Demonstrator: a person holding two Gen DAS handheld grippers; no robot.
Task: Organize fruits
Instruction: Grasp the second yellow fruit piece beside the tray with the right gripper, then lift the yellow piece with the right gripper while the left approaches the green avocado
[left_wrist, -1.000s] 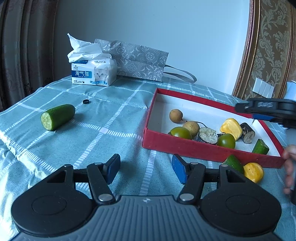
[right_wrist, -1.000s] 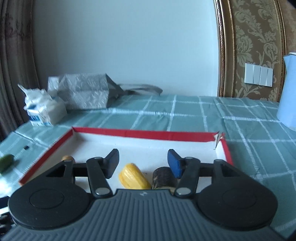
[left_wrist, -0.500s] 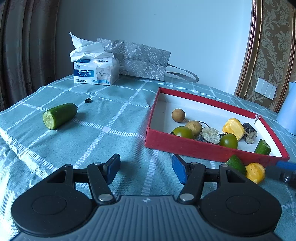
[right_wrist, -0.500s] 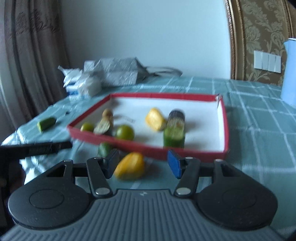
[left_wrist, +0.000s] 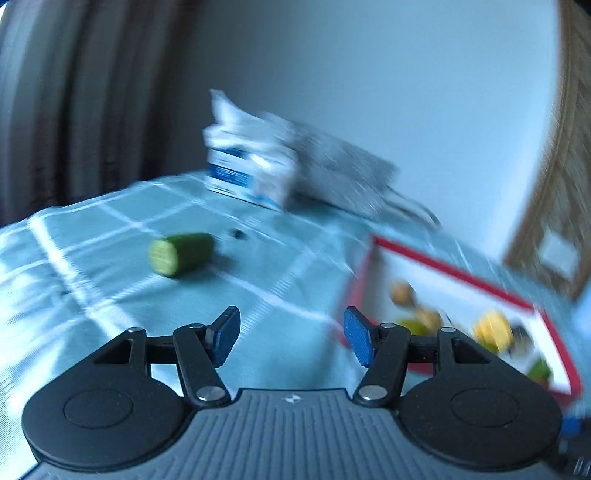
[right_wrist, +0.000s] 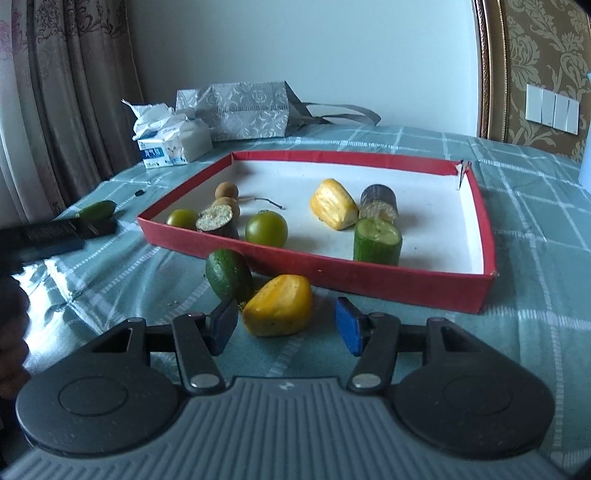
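Note:
A red-walled tray (right_wrist: 391, 280) on the checked cloth holds green tomatoes, yellow pieces, brown longans, dark cut pieces and a cucumber stub (right_wrist: 376, 242). In front of it lie a yellow fruit (right_wrist: 279, 306) and a green avocado-like fruit (right_wrist: 228, 275). My right gripper (right_wrist: 286, 326) is open, low over the cloth, the yellow fruit just ahead between its blue pads. My left gripper (left_wrist: 290, 339) is open and empty; its view is blurred. A cucumber half (left_wrist: 181, 254) lies ahead of it to the left, also seen in the right wrist view (right_wrist: 98, 209). The tray (left_wrist: 458, 275) is at its right.
A tissue box (right_wrist: 171, 142) and a grey patterned bag (right_wrist: 236, 110) stand at the back by the wall. A small black ring (right_wrist: 139, 192) lies on the cloth. Curtains hang at the left. The left gripper's body (right_wrist: 51, 236) shows at the left edge.
My right gripper has pulled back from over the tray and dropped low behind the yellow fruit. My left gripper has swung left and tilted toward the cucumber half; its view is now blurred.

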